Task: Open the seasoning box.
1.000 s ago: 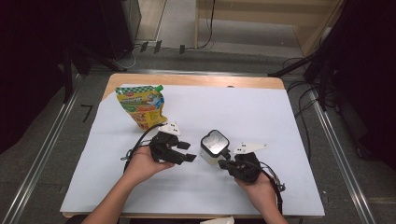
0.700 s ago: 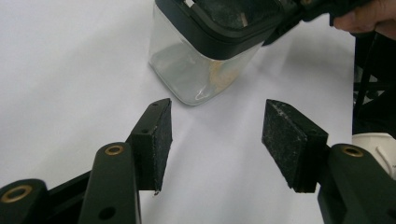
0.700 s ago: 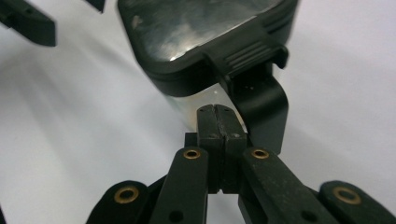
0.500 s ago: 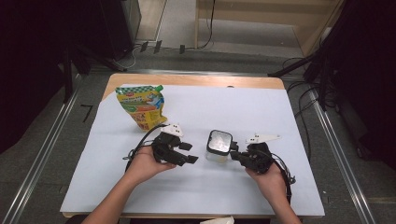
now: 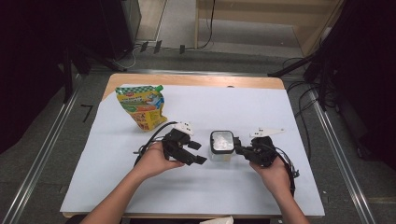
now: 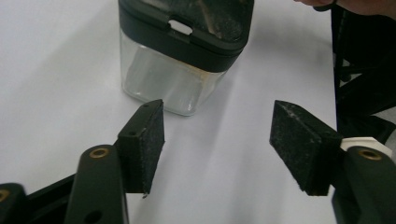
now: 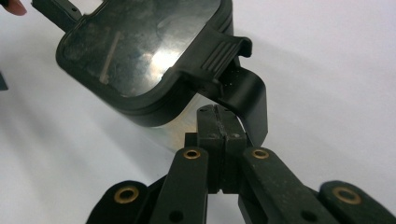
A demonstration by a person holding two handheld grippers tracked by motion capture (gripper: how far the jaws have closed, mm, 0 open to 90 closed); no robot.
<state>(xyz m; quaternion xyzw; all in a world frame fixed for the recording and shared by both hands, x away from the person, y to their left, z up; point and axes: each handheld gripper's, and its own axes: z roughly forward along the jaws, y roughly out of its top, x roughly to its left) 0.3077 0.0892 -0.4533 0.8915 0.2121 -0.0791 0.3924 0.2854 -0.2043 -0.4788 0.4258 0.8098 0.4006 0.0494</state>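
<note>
A white sheet covers the bench (image 5: 289,121) in front of you, with dark floor and cables beyond it. The clear container (image 5: 222,145) with its black lid sits between your two tools. Your left hand-held gripper (image 5: 198,152) has just been opening its jaws; they now stand wide with only white sheet between the pads (image 6: 144,140), and the container lies just ahead of them, a little toward the left pad, not touching. Your right hand-held gripper (image 5: 238,146) comes at the container from the opposite side with its jaws pressed together, empty, their tips right by the black latch tab (image 7: 223,56) on the lid's edge; whether they touch it I cannot tell. The right tool is the nearer one. A colourful snack pouch (image 5: 140,106) stands well behind your left hand-held gripper, clear of the work.
</note>
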